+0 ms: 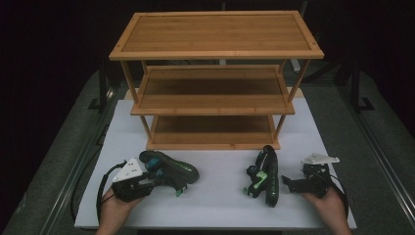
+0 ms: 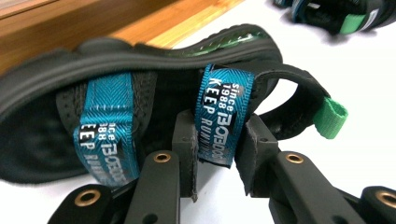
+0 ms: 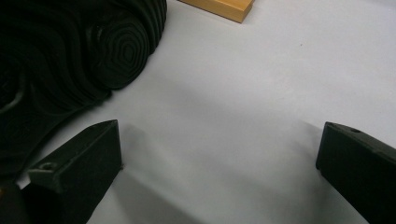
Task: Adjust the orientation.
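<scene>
Sandal (image 2: 140, 93) teal strap (image 2: 224, 116) pinched in left tool (image 2: 217, 154); right tool (image 3: 219, 163) spread wide over bench (image 3: 243, 93), touching nothing.

The left sandal (image 2: 140, 93) is black, with teal herringbone-weave straps (image 2: 224, 116) lettered in white and a green pull tab (image 2: 331, 116). Its sole (image 3: 70, 56) shows black concentric ridges. The worktop (image 1: 220, 200) is white, the shelf (image 1: 215, 34) honey-coloured wood.

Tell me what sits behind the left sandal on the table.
Behind the left sandal stands the wooden rack, three bare shelves, on the white mat. The left gripper clamps its blue strap. The sandal's far side is hidden.
</scene>
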